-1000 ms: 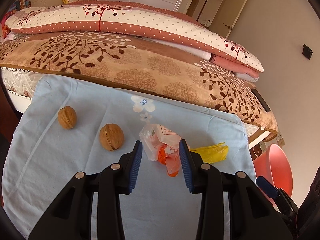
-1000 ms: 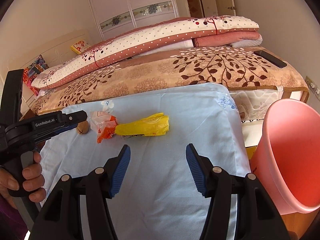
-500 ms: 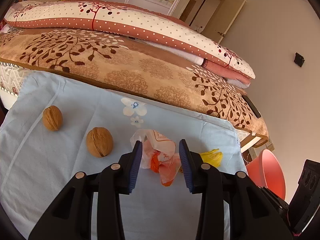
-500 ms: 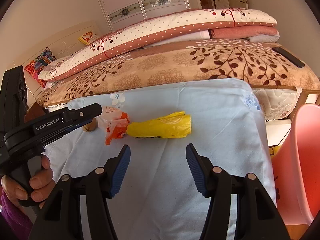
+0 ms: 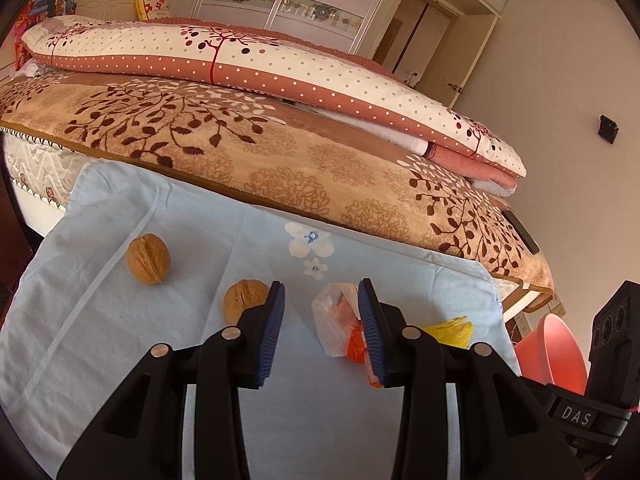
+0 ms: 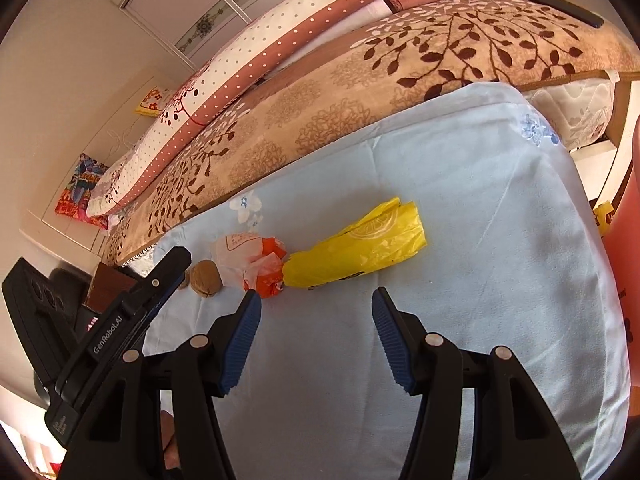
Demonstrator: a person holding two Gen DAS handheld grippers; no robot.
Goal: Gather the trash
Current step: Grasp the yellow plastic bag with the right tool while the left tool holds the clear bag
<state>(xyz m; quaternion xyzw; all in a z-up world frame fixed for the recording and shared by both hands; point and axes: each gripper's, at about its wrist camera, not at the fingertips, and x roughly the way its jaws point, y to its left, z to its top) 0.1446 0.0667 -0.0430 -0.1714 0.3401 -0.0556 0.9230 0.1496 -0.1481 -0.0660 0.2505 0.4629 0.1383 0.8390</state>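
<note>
A crumpled clear and orange wrapper [image 5: 334, 326] lies on the light blue cloth [image 5: 120, 340]. My left gripper [image 5: 322, 312] is open around it, its right finger close against the wrapper. A yellow plastic bag [image 6: 356, 252] lies just right of that wrapper [image 6: 252, 260]. My right gripper [image 6: 316, 320] stands open a little short of the bag, with nothing between its fingers. In the left wrist view only the yellow bag's [image 5: 452, 330] end shows behind the right finger.
Two walnuts [image 5: 149, 258] [image 5: 242, 300] sit on the cloth left of the wrapper. A pink bin [image 5: 548, 352] stands off the cloth's right end. The bed with its brown leaf blanket [image 5: 280, 160] runs along the back, a phone [image 6: 564, 8] on it.
The right gripper has rolled and moved in, so the yellow bag now lies straight ahead of its jaws. The left view has shifted a little; the wrapper now sits nearer its right finger.
</note>
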